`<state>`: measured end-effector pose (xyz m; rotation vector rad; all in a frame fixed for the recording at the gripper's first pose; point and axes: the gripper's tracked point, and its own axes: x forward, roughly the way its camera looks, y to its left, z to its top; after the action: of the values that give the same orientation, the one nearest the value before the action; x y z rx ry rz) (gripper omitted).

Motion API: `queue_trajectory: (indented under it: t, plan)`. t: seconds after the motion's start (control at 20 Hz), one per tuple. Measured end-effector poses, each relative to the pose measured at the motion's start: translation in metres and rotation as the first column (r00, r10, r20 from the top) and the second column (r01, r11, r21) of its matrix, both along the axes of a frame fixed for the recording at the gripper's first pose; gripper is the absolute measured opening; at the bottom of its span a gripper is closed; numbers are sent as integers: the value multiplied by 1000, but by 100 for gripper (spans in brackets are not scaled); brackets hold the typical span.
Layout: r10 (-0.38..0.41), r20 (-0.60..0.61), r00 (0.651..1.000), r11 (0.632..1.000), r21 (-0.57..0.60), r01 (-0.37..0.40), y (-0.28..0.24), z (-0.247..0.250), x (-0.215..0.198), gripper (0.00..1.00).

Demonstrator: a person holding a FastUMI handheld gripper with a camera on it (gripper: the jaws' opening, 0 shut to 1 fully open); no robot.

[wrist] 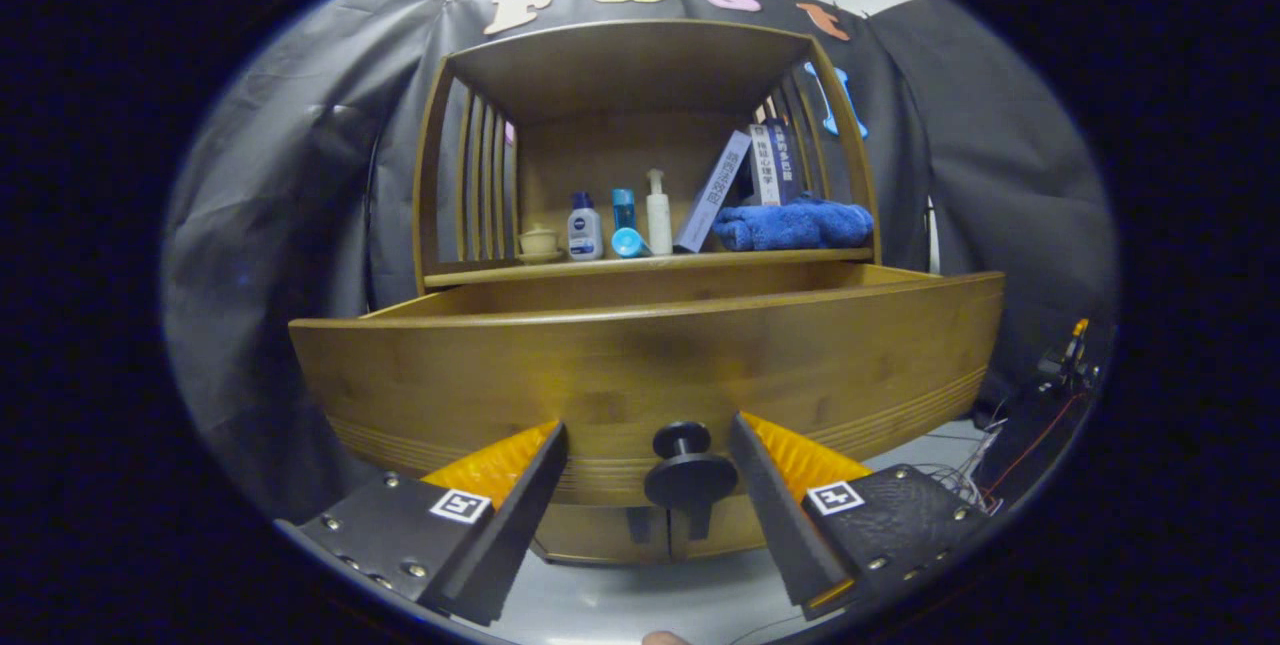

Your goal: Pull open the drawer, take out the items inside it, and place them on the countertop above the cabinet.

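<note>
The wooden drawer of a bamboo cabinet stands pulled out toward me, its front panel just ahead of my fingers. Its dark round knob sits between my fingertips, nearer the right one, with a gap on both sides. My gripper is open and touches nothing. The drawer's inside is hidden behind the front panel. Above it, the countertop carries a blue towel, three bottles, a small cup and leaning books.
Black cloth walls stand behind and to both sides of the cabinet. Loose wires and a small device lie on the floor at the right. A pale floor runs under the drawer front. The countertop has bare room at its left end.
</note>
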<state>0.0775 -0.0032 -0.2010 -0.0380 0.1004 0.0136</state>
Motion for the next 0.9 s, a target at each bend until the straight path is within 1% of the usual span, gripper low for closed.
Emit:
queue_trajectory:
  t: [0.2, 0.3, 0.4, 0.5, 0.55, 0.7, 0.9]
  plan:
    - [7, 18, 1000, 1000, -21, -7, 1, 10, 31, 100]
    - [11, 17, 1000, 1000, -28, -11, 1, 5, 44, 99]
    - [10, 17, 1000, 999, -35, -9, 2, 6, 65, 99]
    - [11, 23, 1000, 998, -58, -9, 2, 7, 74, 99]
    - [11, 24, 1000, 999, -42, -10, 4, 8, 79, 99]
    - [6, 29, 1000, 998, -57, -5, 4, 8, 97, 99]
    - [0, 48, 999, 994, -109, 5, 7, 5, 115, 99]
